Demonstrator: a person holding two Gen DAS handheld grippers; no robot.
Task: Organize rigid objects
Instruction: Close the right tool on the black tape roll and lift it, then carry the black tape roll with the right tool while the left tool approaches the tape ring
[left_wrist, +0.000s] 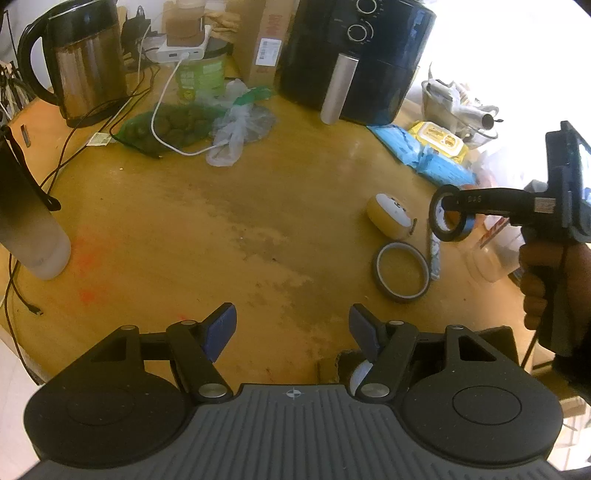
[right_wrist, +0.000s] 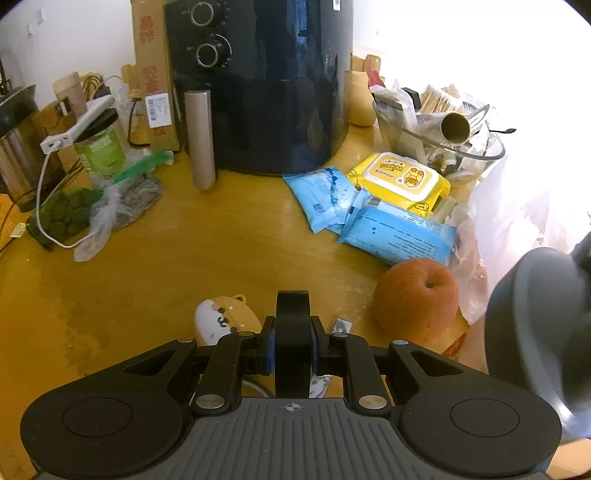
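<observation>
My right gripper (right_wrist: 292, 349) is shut on a black tape roll (right_wrist: 292, 317), held on edge between the blue pads above the wooden table (right_wrist: 184, 258). The left wrist view shows the same roll (left_wrist: 451, 214) hanging off the table at the right gripper's (left_wrist: 448, 205) tip. Below it lie a flat brown tape ring (left_wrist: 402, 271) and a small yellow case with a cartoon face (left_wrist: 389, 216), also in the right wrist view (right_wrist: 221, 317). My left gripper (left_wrist: 291, 328) stands open over bare wood, nothing between its fingers.
A black air fryer (right_wrist: 258, 85), kettle (left_wrist: 85, 66), green jar (left_wrist: 201, 77), plastic bags with a white cable (left_wrist: 184, 125) line the back. Wipe packs (right_wrist: 388, 206), an orange fruit (right_wrist: 415, 299) and a cluttered glass bowl (right_wrist: 443, 129) sit right. A frosted bottle (left_wrist: 26, 218) stands left.
</observation>
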